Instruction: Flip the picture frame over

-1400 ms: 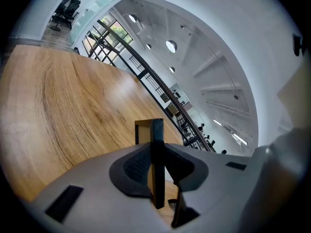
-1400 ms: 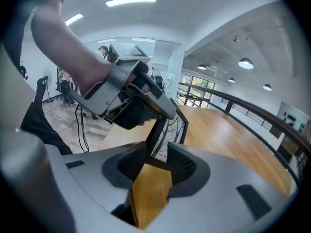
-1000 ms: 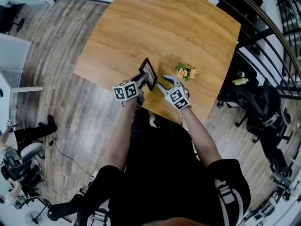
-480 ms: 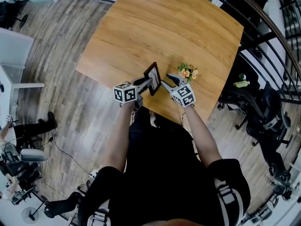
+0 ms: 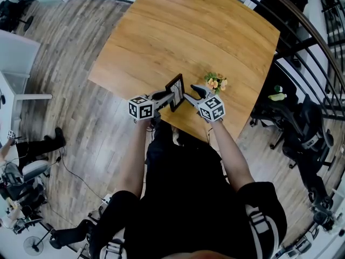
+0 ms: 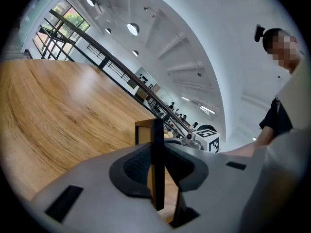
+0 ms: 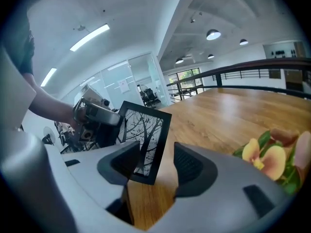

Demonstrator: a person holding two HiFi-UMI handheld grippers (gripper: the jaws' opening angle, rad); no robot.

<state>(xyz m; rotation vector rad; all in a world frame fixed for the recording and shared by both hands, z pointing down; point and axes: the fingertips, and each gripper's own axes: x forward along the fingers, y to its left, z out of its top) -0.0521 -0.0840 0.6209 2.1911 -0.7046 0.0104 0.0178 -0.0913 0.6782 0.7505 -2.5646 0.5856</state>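
- Picture frame stands almost on its edge over the near part of the wooden worktop, close to the near edge and between my two grippers.
- On the left, my left gripper reaches in from the near side and pinches the frame.
- In the left gripper view I see the frame's black rim end-on, clamped between the two dark pads. A strip of its brown side shows just to the left of the rim.
- I cannot tell whether the frame's lower edge touches the worktop.
- From the right gripper view the frame's front faces the camera: a black border around a black-and-white print of bare branches. The frame is slightly tilted there.
- Just right of the frame is my right gripper, with its jaws spread wide; they have just been opening.
- The frame's lower corner sits between those jaws, nearer the left-hand pad in that view. Neither pad presses on it.
- Further right, a small bunch of orange and yellow flowers with green leaves lies on the worktop. It is just beside the right gripper and apart from the frame.
- At the far right, black office chairs stand on the floor past the worktop.
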